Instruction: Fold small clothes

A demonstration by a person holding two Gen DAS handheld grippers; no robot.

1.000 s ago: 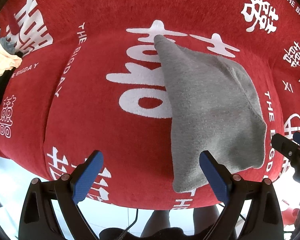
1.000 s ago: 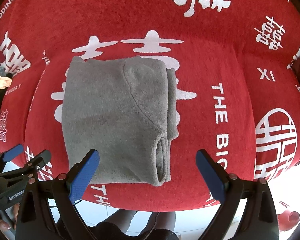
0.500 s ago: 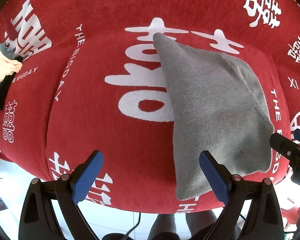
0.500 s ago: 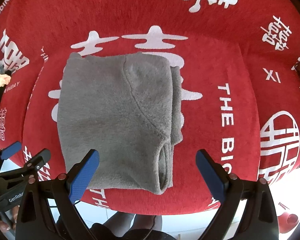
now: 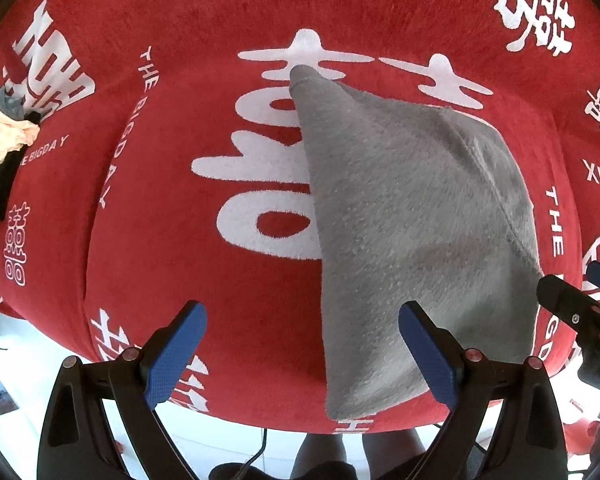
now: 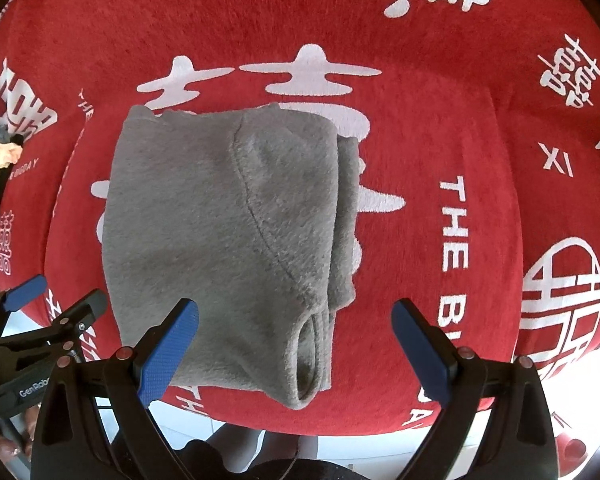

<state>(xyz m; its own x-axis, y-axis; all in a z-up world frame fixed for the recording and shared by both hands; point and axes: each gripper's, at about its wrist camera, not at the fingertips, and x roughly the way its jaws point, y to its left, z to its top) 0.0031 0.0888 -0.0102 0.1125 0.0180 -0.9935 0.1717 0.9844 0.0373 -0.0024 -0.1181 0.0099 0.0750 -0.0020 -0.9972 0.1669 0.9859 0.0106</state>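
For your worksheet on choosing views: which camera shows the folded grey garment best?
The right wrist view: the grey garment lies whole and central, its seam and layered right edge visible. The left wrist view shows it obliquely, far right side hidden.

A red plush cover with white characters and "THE BIGDAY" lettering filled both views. A pile of peach, grey and black cloth sat at 9 o'clock. Pale, brightly lit floor showed from 6 to 8 o'clock.
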